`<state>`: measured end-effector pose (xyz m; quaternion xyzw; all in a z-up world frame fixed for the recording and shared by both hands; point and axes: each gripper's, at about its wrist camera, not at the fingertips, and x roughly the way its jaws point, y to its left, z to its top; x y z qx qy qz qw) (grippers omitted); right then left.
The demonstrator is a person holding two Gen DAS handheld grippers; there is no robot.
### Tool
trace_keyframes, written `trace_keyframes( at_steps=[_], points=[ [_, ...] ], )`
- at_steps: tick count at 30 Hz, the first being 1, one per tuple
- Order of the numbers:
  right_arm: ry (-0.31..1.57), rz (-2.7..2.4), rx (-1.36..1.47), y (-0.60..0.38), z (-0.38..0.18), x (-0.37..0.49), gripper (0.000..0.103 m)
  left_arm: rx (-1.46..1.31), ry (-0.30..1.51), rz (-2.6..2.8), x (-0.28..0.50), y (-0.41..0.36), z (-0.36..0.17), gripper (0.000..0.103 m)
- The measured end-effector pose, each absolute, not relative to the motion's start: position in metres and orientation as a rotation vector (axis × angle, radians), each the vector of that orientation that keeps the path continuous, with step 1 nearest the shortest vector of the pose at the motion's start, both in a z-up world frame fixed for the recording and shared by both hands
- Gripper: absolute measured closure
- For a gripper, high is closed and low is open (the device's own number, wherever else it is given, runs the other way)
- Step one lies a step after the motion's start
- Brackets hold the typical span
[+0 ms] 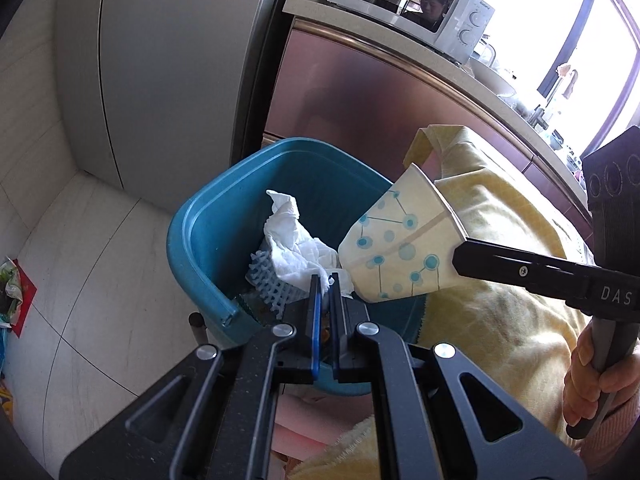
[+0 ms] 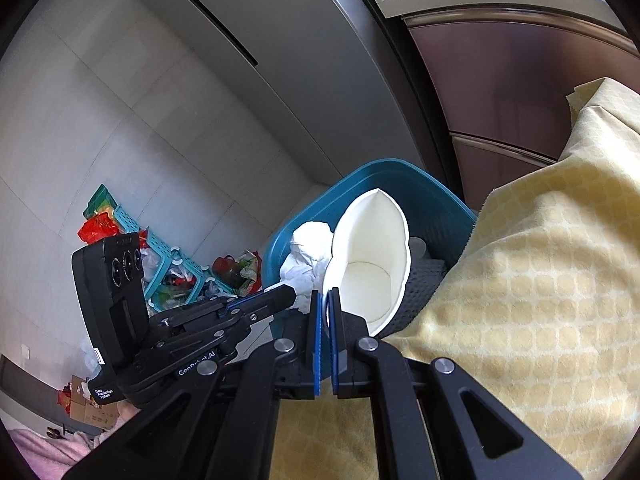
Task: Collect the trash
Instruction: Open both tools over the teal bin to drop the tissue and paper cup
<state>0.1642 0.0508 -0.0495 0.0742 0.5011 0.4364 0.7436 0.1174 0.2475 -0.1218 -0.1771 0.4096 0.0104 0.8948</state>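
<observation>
Bin (image 1: 208, 216) bottom hidden; contents possibly mesh.

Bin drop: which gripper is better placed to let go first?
Probably left. The left gripper holds the tissue over the bin; the right gripper pinches the cup at the bin's edge.

Bin (image 1: 208, 216): teal-blue. Tissue (image 1: 294, 246): white. Cup (image 1: 400, 248): cream outside, printed with teal dots joined by thin dark lines, tan band across; inside plain white (image 2: 372, 248). Mesh (image 1: 266, 280) in bin: pale blue. Cloth (image 2: 540, 280): pale yellow, lighter rounded-tile pattern. Fingers (image 1: 316, 300): black, blue pads. Microwave (image 1: 420, 4): white. Cabinet (image 1: 360, 92): glossy mauve-brown. Floor (image 1: 80, 260): off-white tiles, dark seams. Crate (image 2: 168, 264): turquoise, amid red and green litter.
</observation>
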Motion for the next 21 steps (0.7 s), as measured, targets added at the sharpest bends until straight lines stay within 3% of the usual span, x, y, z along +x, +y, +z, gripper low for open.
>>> trace_keyframes(
  at_steps=[16, 21],
  points=[
    [1.117, 0.915, 0.100, 0.091, -0.058, 0.167, 0.097, -0.373, 0.908, -0.006, 0.138, 0.239, -0.146, 0.094],
    [1.113, 0.905, 0.095, 0.097, -0.060, 0.169, 0.095, -0.383, 0.917, -0.019, 0.144, 0.238, -0.151, 0.076]
  ],
)
